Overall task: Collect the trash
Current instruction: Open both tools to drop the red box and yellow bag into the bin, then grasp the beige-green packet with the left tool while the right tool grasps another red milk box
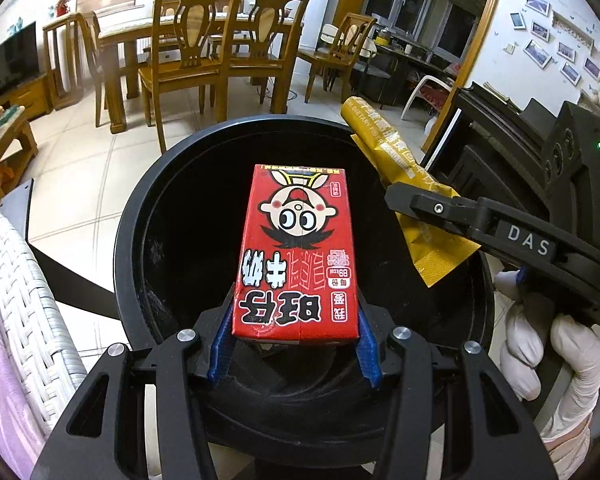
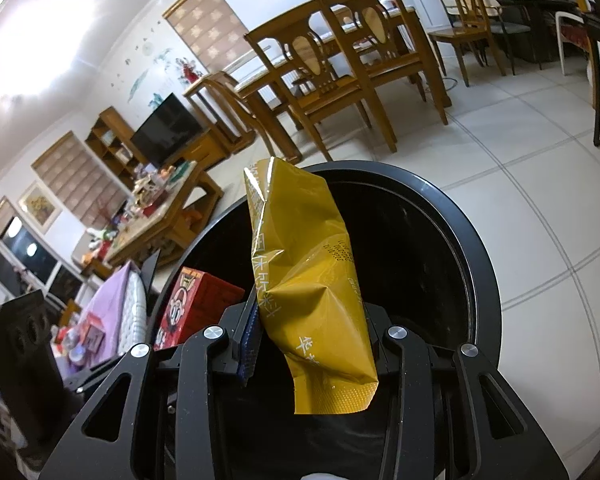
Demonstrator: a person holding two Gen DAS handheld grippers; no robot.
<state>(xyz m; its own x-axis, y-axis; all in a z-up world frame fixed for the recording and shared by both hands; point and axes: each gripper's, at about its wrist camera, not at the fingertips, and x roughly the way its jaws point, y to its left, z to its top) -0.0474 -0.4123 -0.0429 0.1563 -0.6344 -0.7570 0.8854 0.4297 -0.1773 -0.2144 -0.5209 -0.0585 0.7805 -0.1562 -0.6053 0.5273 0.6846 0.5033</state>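
I have the round black trash bin [image 1: 132, 240] below both grippers on the tiled floor [image 1: 80, 168], its dark mouth open to me; over that mouth my left gripper [image 1: 296, 340] has its blue-padded fingers [image 1: 367, 354] pinching the near end of a red milk carton [image 1: 298, 252], which juts out toward the far rim; just right of it my right gripper [image 2: 312, 336] has its fingers pinching a crumpled gold snack wrapper [image 2: 312, 280], gripped in a white-gloved hand [image 1: 548, 352], also above the bin.
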